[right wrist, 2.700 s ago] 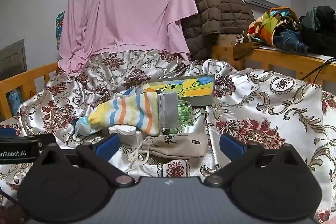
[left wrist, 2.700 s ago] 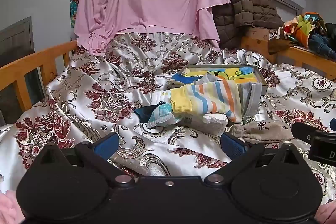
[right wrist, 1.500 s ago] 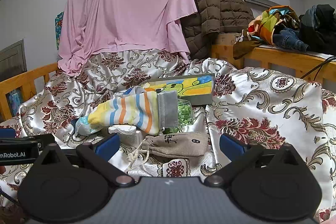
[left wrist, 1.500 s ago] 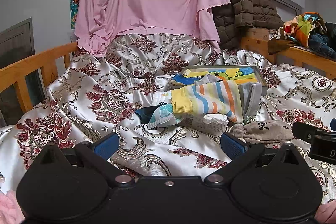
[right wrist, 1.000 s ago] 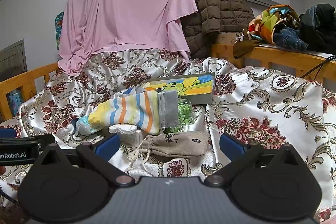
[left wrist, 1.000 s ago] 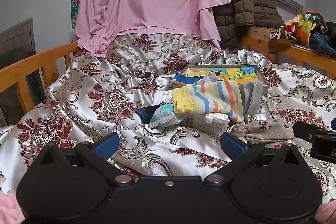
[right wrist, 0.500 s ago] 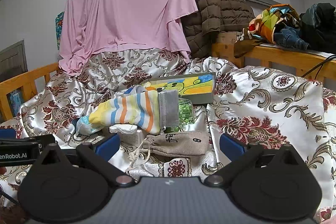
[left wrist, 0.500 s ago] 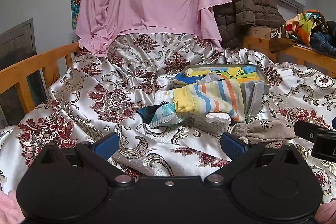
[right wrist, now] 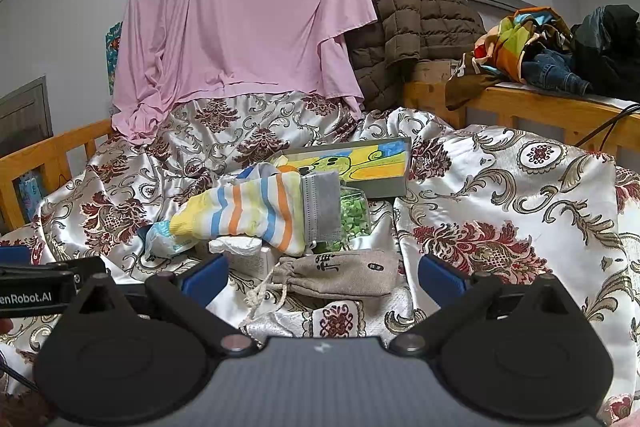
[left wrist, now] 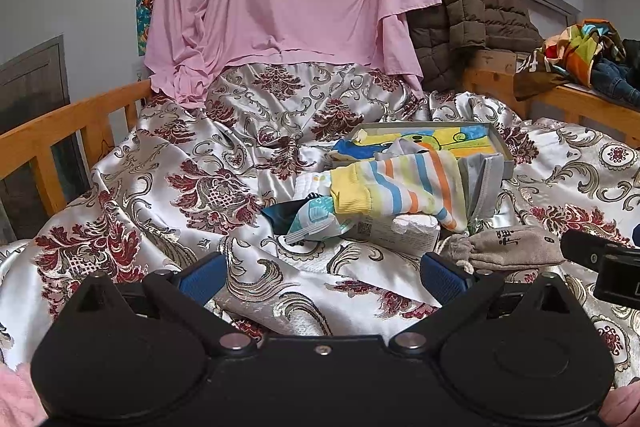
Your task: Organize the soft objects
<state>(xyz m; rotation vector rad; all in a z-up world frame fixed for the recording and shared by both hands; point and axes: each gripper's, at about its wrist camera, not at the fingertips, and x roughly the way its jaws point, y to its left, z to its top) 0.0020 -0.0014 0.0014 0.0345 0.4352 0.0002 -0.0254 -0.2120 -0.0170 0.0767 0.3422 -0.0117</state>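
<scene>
Hovering with fingers spread and empty, the left gripper point(left wrist: 322, 273) and right gripper point(right wrist: 323, 275) faced a striped sock point(right wrist: 244, 213) lying mid-bed on the floral bedspread point(right wrist: 500, 203), a drawstring pouch point(right wrist: 340, 273) just nearer.

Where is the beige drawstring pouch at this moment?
In the right wrist view the beige drawstring pouch lies on the bedspread, straight ahead between the open fingers of the right gripper, just in front of the striped sock.
</scene>
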